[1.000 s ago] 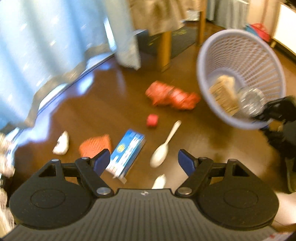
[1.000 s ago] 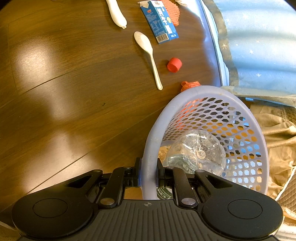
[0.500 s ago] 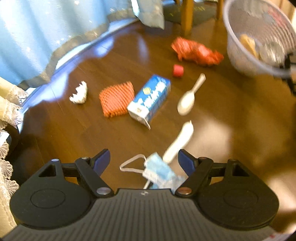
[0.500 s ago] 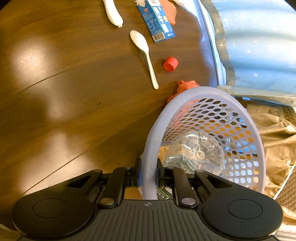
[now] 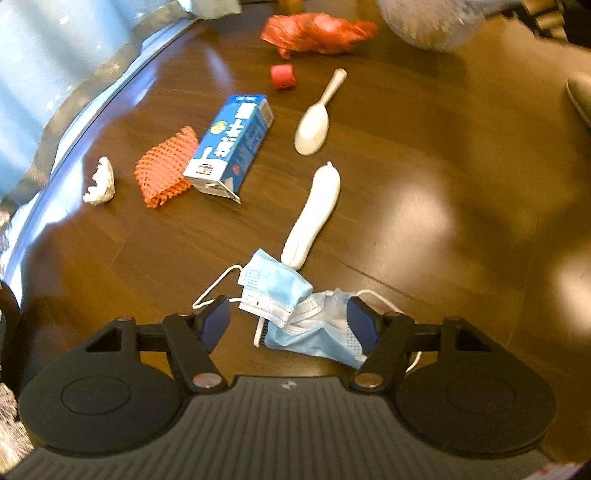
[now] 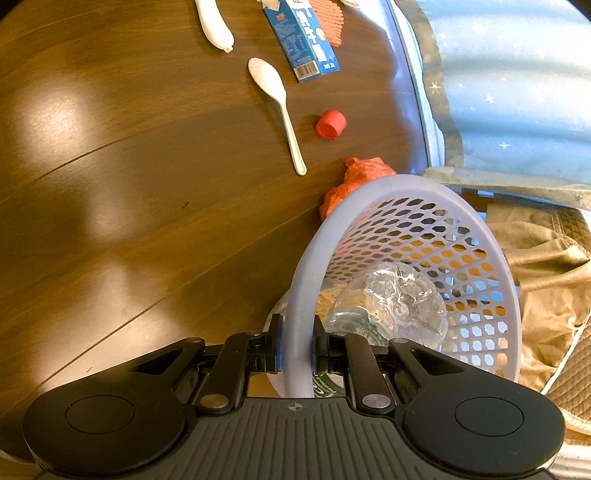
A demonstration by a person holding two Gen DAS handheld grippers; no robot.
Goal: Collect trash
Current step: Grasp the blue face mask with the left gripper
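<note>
My left gripper (image 5: pixel 291 321) is open, its blue pads on either side of two crumpled blue face masks (image 5: pixel 288 299) lying on the dark wood floor. Beyond them lie a white tube-shaped wrapper (image 5: pixel 314 214), a white plastic spoon (image 5: pixel 316 122), a blue milk carton (image 5: pixel 232 144), an orange foam net (image 5: pixel 166 168), a white crumpled tissue (image 5: pixel 99 181), a red bottle cap (image 5: pixel 282 75) and a red plastic bag (image 5: pixel 317 31). My right gripper (image 6: pixel 297 349) is shut on the rim of the lavender mesh basket (image 6: pixel 476 236), which holds a clear plastic bottle (image 6: pixel 395 304).
A pale blue curtain (image 5: pixel 55 62) hangs along the floor's left edge, also seen as curtain (image 6: pixel 517 81) at upper right. Tan cloth (image 6: pixel 554 288) lies beside the basket. Bare floor (image 6: pixel 110 184) stretches to the left of the spoon (image 6: pixel 275 99) and carton (image 6: pixel 301 40).
My left gripper has swung down and back from the basket toward the floor, bringing the face masks between its open fingers. The right gripper holds the basket rim, drifting slightly nearer the trash.
</note>
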